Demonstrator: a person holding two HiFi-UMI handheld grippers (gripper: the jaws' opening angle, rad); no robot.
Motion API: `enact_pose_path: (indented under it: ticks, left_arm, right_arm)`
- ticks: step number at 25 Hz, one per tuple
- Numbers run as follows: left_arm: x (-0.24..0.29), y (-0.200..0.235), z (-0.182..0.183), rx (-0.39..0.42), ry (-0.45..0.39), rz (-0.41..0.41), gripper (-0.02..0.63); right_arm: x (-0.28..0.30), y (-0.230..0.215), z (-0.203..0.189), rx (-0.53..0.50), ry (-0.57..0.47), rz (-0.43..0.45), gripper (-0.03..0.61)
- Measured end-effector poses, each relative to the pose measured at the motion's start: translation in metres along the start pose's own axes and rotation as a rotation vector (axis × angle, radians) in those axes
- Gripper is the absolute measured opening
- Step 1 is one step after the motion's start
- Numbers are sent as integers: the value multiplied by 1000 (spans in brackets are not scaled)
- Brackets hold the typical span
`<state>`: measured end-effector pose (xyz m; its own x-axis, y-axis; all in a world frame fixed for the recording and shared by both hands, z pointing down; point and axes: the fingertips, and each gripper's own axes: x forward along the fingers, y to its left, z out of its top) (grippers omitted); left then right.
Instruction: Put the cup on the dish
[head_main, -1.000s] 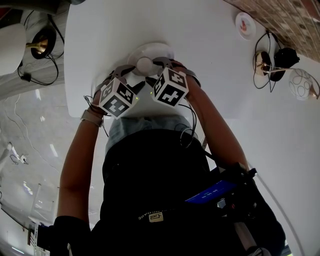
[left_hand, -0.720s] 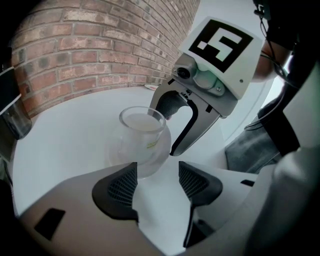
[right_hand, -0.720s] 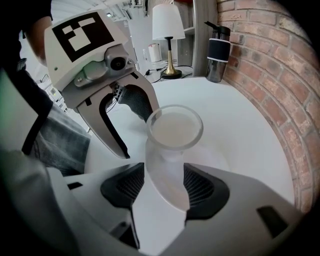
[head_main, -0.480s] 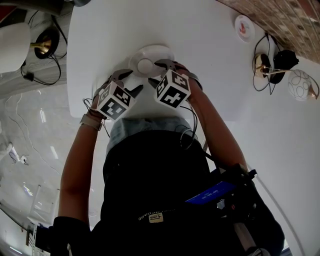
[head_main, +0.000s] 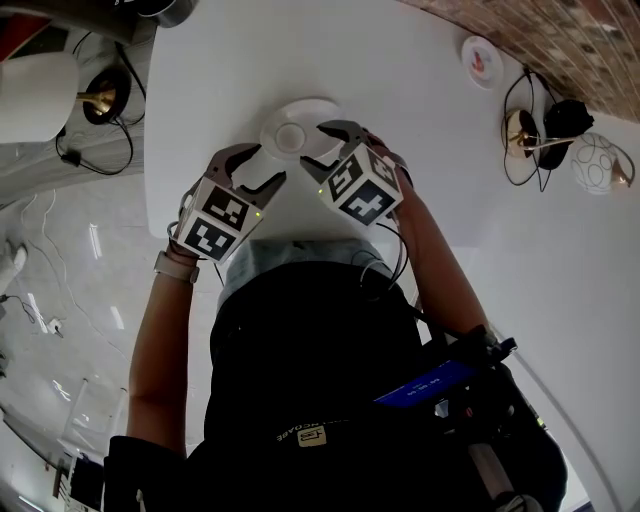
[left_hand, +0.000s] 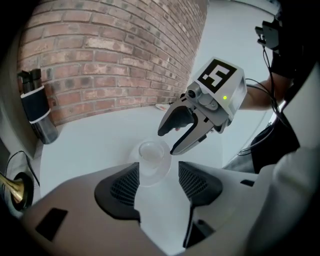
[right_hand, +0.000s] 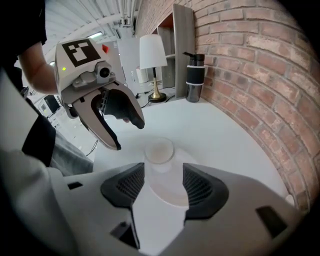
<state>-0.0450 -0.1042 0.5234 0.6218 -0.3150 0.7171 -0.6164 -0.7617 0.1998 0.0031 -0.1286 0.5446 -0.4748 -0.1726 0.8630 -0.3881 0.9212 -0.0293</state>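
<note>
A small white cup (head_main: 292, 134) stands upright on a round white dish (head_main: 313, 112) on the white table. My left gripper (head_main: 256, 168) is open and empty, drawn back a little on the cup's near left. On the near right, my right gripper (head_main: 326, 148) is also open and empty. The left gripper view shows the cup (left_hand: 150, 151) just beyond my own open jaws (left_hand: 159, 184), with the right gripper (left_hand: 186, 131) behind it. From the right gripper view, the cup (right_hand: 159, 150) sits on the dish (right_hand: 167, 192) between my jaws' tips, and the left gripper (right_hand: 114, 125) hangs at left.
A black-and-steel bottle (right_hand: 194, 77) and a white-shaded lamp (right_hand: 152, 52) stand at the table's far end by the brick wall. A small round white thing with a red mark (head_main: 482, 57) lies farther right. The table's near edge (head_main: 300, 232) runs by the person's body. Cables lie on the floor.
Both grippers have pulled back from the cup toward the person and spread apart. The cup stays on the dish.
</note>
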Motion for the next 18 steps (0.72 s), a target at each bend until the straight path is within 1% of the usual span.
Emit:
enact_pose_path:
  ticks: [2,5,7,10,15,18]
  left_arm:
    - [-6,-1,9,14,-10,21,241]
    - [-11,-5,16,54,8,39,241]
    - [-17,-8,24,78,4,48,241]
    - [-27,-15,45,85,-46,60,241]
    - [-49,-18,83,66,-141,89,241]
    - [-60,-20,106,88,-182,109,241]
  right_arm:
    - [-10,-3,8,14,-35,-16,227]
    - [-23,-6,19,33,-84,-40,227]
    - [-32,-8,27,50,-118,-51,227]
    - [-48,-12,39,89,-178,-60,227]
    - [-80,-23,64,154,-298,-95,227]
    - [-102,-29,78,161,-363,-119,226]
